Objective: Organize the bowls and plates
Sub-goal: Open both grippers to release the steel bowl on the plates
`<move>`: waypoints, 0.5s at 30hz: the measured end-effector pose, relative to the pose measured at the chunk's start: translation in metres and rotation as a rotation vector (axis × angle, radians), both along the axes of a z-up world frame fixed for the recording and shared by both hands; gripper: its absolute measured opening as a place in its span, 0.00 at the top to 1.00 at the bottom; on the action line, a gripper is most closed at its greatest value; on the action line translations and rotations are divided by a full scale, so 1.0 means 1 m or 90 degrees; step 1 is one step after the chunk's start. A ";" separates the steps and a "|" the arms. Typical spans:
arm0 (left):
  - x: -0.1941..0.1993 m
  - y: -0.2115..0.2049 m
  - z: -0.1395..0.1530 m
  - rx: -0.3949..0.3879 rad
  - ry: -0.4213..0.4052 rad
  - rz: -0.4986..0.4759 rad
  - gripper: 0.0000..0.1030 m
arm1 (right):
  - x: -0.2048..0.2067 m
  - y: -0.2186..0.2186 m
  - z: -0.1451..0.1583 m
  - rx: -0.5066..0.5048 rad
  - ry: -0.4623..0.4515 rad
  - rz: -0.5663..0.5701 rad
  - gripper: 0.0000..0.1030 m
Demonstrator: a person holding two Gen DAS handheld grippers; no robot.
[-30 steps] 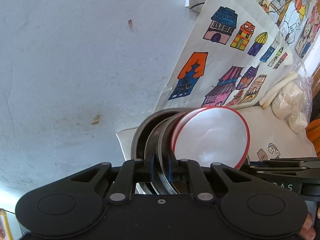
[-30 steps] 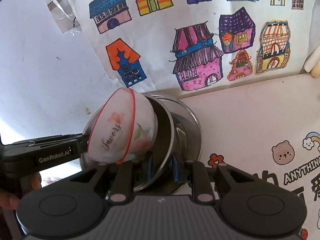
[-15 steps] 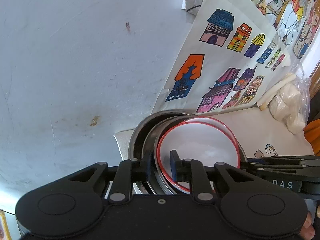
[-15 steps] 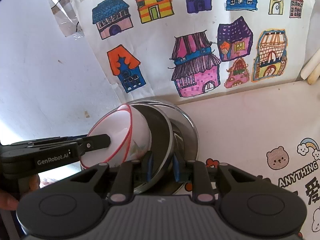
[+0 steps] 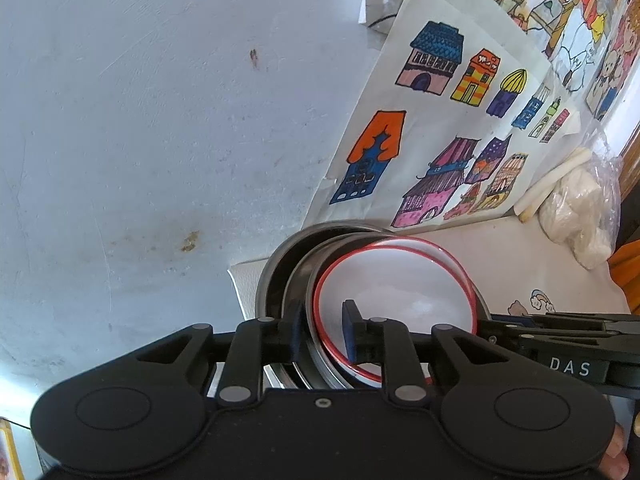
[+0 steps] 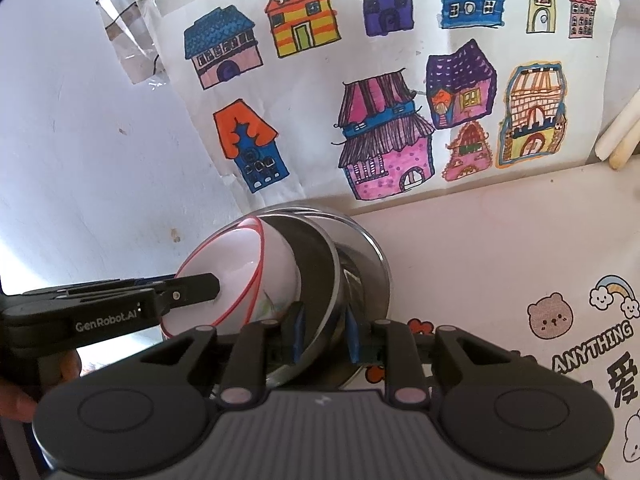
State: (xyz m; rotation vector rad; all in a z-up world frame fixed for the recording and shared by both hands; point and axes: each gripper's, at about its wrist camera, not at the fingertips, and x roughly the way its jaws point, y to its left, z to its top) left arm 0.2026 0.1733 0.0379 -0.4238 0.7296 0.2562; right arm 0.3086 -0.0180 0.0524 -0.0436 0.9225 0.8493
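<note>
**White bowl released into tilted steel bowl**

The left gripper (image 5: 322, 330) is seen with its blue-padded fingers (image 5: 351, 332) parting; the red rim of the white bowl (image 5: 396, 284) lies between them, but a gap shows beside the right pad and the rim is no longer pinched. The right gripper (image 6: 323, 334) is clenched on the rim of the inner steel bowl (image 6: 316, 276), one pad inside the wall and one outside. The white bowl is nested inside this inner steel bowl, which is tilted and itself set in an outer steel bowl (image 6: 368, 256). The stack is placed at the back edge of the tabletop (image 6: 500, 248), which is covered with a pale cartoon-printed cloth. Just behind the bowls, a drawing of coloured houses (image 6: 384, 136) is propped against a whitish wall (image 5: 140, 120). A clear bag of white lumps (image 5: 580, 208) is seen at the far right of the left wrist view.
</note>
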 end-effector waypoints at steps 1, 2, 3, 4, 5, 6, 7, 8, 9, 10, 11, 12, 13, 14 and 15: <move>-0.001 -0.001 0.001 0.002 -0.003 0.000 0.77 | 0.000 -0.001 0.000 0.002 -0.002 -0.002 0.75; -0.002 -0.002 0.001 0.004 -0.005 0.000 0.75 | -0.002 -0.004 0.001 0.005 -0.005 -0.005 0.73; -0.003 -0.003 0.002 0.005 -0.007 0.000 0.73 | -0.002 -0.004 0.001 0.007 -0.008 -0.009 0.72; -0.004 -0.004 0.002 0.006 -0.009 0.000 0.72 | -0.003 -0.006 0.001 0.010 -0.011 -0.012 0.71; -0.005 -0.005 0.003 0.007 -0.012 0.001 0.71 | -0.004 -0.008 0.002 0.014 -0.014 -0.015 0.68; -0.006 -0.006 0.003 0.010 -0.014 0.002 0.70 | -0.006 -0.011 0.003 0.018 -0.017 -0.018 0.67; -0.008 -0.008 0.004 0.012 -0.016 0.003 0.69 | -0.007 -0.014 0.003 0.022 -0.018 -0.020 0.66; -0.009 -0.009 0.004 0.014 -0.019 0.004 0.67 | -0.008 -0.016 0.003 0.027 -0.020 -0.021 0.64; -0.010 -0.010 0.005 0.015 -0.021 0.006 0.65 | -0.009 -0.018 0.003 0.030 -0.022 -0.024 0.63; -0.011 -0.011 0.005 0.017 -0.024 0.008 0.64 | -0.010 -0.021 0.003 0.035 -0.025 -0.027 0.59; -0.012 -0.012 0.006 0.019 -0.029 0.010 0.61 | -0.012 -0.023 0.003 0.040 -0.027 -0.031 0.57; -0.014 -0.014 0.007 0.022 -0.034 0.011 0.59 | -0.013 -0.025 0.003 0.046 -0.032 -0.033 0.56; -0.016 -0.015 0.008 0.026 -0.039 0.012 0.57 | -0.015 -0.028 0.003 0.052 -0.036 -0.036 0.54; -0.018 -0.018 0.008 0.031 -0.043 0.013 0.55 | -0.017 -0.031 0.003 0.058 -0.038 -0.040 0.51; -0.020 -0.020 0.009 0.035 -0.048 0.013 0.53 | -0.018 -0.033 0.003 0.062 -0.040 -0.043 0.49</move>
